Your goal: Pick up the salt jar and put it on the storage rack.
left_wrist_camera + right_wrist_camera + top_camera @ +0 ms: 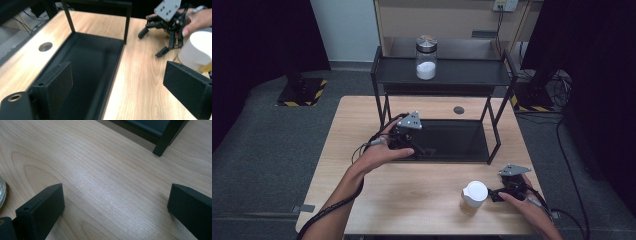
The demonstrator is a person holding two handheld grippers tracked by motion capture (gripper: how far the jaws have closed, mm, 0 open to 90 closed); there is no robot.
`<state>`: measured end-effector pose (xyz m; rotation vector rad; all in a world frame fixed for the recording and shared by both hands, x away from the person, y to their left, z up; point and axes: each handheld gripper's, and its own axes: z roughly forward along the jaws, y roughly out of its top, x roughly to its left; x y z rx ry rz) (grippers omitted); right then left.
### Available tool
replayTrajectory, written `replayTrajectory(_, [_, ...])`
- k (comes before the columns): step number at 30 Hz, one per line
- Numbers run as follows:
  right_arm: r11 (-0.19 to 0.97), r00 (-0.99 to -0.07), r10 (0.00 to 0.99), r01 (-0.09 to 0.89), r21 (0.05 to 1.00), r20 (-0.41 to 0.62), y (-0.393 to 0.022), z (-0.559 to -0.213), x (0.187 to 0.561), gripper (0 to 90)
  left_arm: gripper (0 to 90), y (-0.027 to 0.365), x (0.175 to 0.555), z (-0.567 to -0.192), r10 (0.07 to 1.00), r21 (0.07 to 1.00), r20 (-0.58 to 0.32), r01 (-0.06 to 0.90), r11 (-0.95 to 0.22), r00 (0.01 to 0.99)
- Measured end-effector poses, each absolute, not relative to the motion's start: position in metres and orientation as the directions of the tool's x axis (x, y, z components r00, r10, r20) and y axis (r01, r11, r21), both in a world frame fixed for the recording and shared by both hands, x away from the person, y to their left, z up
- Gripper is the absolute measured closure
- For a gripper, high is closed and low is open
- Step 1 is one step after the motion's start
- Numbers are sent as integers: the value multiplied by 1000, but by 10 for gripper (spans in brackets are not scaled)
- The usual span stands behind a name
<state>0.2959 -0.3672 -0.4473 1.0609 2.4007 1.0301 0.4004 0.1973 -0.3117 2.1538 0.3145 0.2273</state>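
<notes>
High view shows a jar (426, 57) on the rack's top shelf (472, 72). My right tool (498, 195), open and empty, sits just right of the white-lidded jar (474, 196), lower right; left tool (419, 150) open, empty.

Both black grippers, left gripper (418, 150) and right gripper (493, 195), carry grey three-cornered plates (screw-dotted) and trailing black cables.
</notes>
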Motion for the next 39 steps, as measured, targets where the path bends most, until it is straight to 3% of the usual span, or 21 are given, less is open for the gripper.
replayTrajectory(21, [465,-673,740,508,725,-2,-367,-447,296,19,32,194,365,-388,338,714,-19,249,-654,941])
replayTrajectory(39, [460,-664,748,515,724,-3,-366,-447,293,20,33,236,314,-432,548,699,8,387,-601,837])
